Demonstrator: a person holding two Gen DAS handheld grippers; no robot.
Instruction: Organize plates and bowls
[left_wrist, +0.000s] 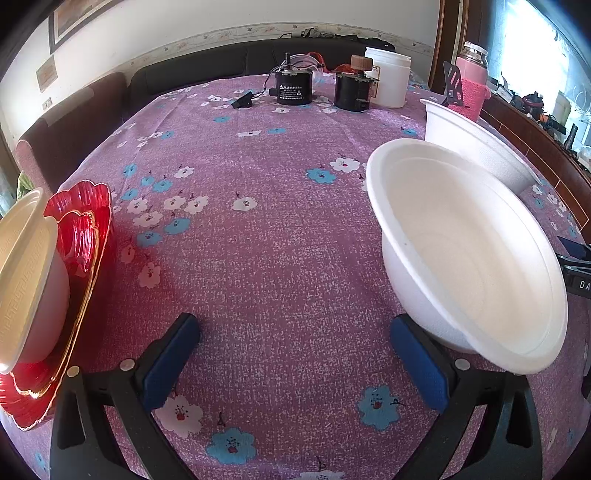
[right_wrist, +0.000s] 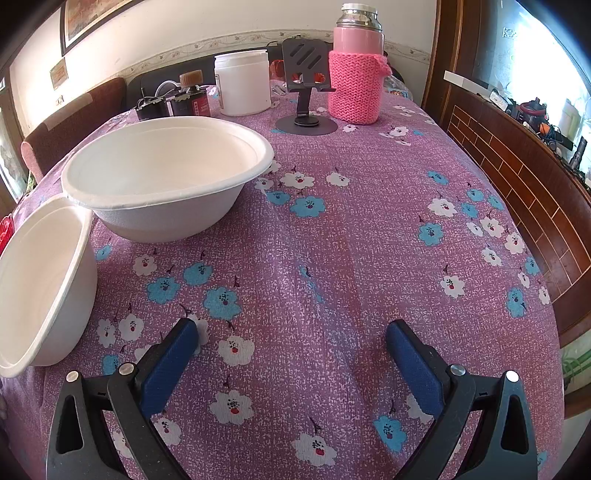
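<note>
Widest thing out here is the desk (right_wrist: 369, 236) under its purple flowered cloth, with both tools hovering low over it. Next in size, the big white bowl (right_wrist: 166, 177), upright on the cloth at about ten o'clock in the right wrist view. Beside it, down at eight o'clock, the second white bowl (right_wrist: 44, 280), whose rim looks very close to the big one's, though I can't tell if they touch. In the left wrist view that same near bowl fills the three o'clock side, just beyond the right finger. Over at nine o'clock there, the red glass plate (left_wrist: 83, 229) carries a cream bowl (left_wrist: 22, 266) sitting on it.

Now the tools. The left hand-held gripper (left_wrist: 295, 363) is spread wide with nothing between its blue pads, only cloth. The right hand-held gripper (right_wrist: 291, 363) is the same, gaping and empty.

Handling call: both white bowls look like pulp or foam disposables, so very light, a bit flexible, and likely to skid or tip if nudged. I'd pinch the rolled rim with one pad inside and one outside, gently, since a hard squeeze could buckle the wall. The red plate looks rigid, slick and breakable, and heavier. Its scalloped edge is the only hold, so lift it level with that cream bowl aboard.
</note>
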